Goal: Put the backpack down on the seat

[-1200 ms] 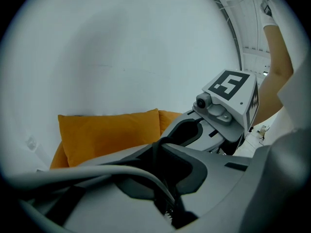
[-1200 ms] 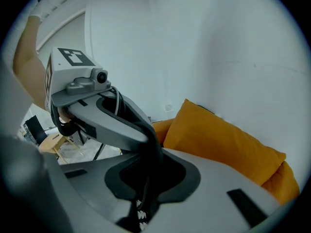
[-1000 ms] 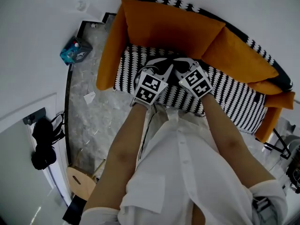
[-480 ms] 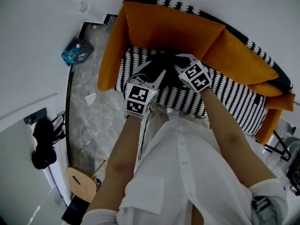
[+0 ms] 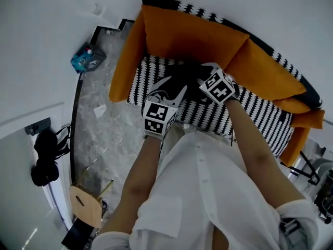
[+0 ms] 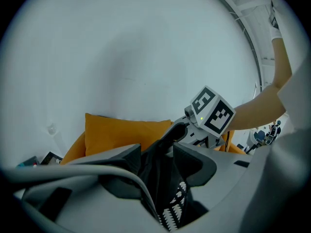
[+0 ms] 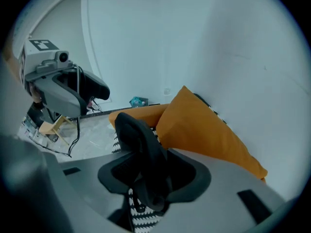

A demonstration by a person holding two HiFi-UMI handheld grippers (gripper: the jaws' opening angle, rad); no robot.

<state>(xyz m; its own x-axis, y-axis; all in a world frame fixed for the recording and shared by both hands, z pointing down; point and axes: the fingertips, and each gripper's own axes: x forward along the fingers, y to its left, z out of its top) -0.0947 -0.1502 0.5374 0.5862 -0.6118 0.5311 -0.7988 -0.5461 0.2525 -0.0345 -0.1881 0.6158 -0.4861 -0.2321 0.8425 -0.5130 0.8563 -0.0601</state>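
The black backpack (image 5: 184, 77) lies on the black-and-white patterned sofa seat (image 5: 250, 108), in front of the orange cushions (image 5: 192, 35). My left gripper (image 5: 174, 87) is at the pack's near edge. Its jaws have just been opening and stand wide, with slack black backpack fabric (image 6: 160, 174) in the gap of the left gripper (image 6: 158, 154). My right gripper (image 5: 204, 73) hovers over the pack's right side. The right gripper (image 7: 150, 174) has also just been opening. A padded black strap (image 7: 138, 135) loops up loosely between its spread jaws.
The sofa stands against a white wall. An orange cushion (image 7: 199, 123) lines the backrest. On the marble floor left of it lie a blue packet (image 5: 86, 57) and a paper scrap (image 5: 99, 109). A wooden stool (image 5: 86, 204) and a dark bag (image 5: 44, 155) are at the lower left.
My left gripper has drawn back from the backpack toward the person and a little to the left. The right gripper has stayed over the pack. The backpack rests on the seat.
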